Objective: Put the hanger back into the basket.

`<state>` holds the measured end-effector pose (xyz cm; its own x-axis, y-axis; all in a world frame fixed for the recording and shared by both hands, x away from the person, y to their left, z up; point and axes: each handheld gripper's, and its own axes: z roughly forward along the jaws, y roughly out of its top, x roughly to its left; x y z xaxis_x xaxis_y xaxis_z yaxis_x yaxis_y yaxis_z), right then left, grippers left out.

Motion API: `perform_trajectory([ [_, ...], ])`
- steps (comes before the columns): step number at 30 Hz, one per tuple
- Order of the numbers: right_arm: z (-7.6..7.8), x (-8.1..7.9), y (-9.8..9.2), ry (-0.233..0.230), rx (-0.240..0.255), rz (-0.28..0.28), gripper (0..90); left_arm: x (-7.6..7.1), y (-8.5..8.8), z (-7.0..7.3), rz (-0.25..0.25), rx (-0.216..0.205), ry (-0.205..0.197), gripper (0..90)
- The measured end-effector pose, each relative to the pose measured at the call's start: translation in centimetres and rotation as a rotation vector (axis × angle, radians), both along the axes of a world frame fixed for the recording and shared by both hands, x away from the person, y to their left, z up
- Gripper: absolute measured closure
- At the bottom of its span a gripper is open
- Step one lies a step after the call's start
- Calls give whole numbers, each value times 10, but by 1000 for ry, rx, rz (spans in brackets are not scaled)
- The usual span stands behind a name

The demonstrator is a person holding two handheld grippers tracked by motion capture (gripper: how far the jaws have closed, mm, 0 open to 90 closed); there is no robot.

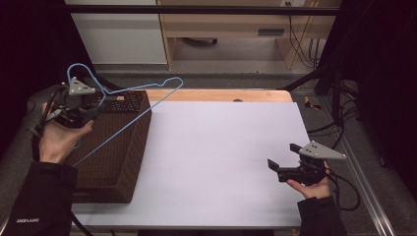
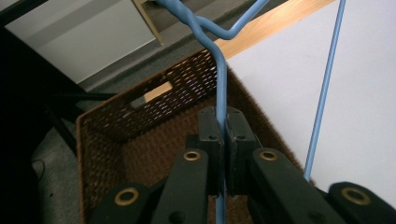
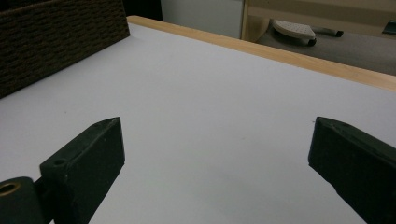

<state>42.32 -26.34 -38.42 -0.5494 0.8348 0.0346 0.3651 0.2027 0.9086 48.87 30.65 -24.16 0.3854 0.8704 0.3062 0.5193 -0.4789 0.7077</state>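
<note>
Blue wire hanger (image 1: 129, 105) over brown wicker basket (image 1: 129, 162)

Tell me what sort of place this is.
Probably a lab or workshop set up for recording handling tasks: a white-topped table ringed by dark frame bars and loose cables, a person working hand-held grippers, and plain cabinets behind.

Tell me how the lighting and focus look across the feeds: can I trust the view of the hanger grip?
High view: white table evenly lit, surroundings dark, soft overall; the blue hanger stands out over the basket. Left gripper view: sharp on the left gripper clamped on the wire, no glare. Right gripper view: right gripper jaws slightly blurred, open over the table.
</note>
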Motion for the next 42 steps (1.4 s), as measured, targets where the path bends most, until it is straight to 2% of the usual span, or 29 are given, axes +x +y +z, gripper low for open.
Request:
perform_trajectory([
  [3, 0, 0, 0, 2, -1, -1, 43, -1, 9, -2, 13, 10, 1, 872],
  [7, 0, 0, 0, 0, -2, -2, 44, -2, 26, -6, 57, 18, 1, 872],
  [8, 0, 0, 1, 1, -5, 1, 44, -3, 34, -7, 72, 12, -3, 872],
  [11, -1, 1, 1, 1, -4, 0, 43, -3, 41, -10, 87, 8, -6, 872],
  [12, -1, 1, 1, 1, -5, 1, 44, -2, 47, -13, 99, 5, -2, 872],
  [17, -1, 1, 1, 0, -6, 1, 44, -1, 59, -21, 127, 21, 6, 872],
  [26, -1, 1, 1, 1, -10, 1, 43, 2, 86, -38, 193, 15, 12, 871],
  [37, -2, 1, 2, 3, -11, 1, 43, 7, 93, -66, 217, 51, 51, 871],
  [42, -2, 1, 2, 3, -12, 6, 44, 12, 89, -88, 215, 62, 85, 872],
])
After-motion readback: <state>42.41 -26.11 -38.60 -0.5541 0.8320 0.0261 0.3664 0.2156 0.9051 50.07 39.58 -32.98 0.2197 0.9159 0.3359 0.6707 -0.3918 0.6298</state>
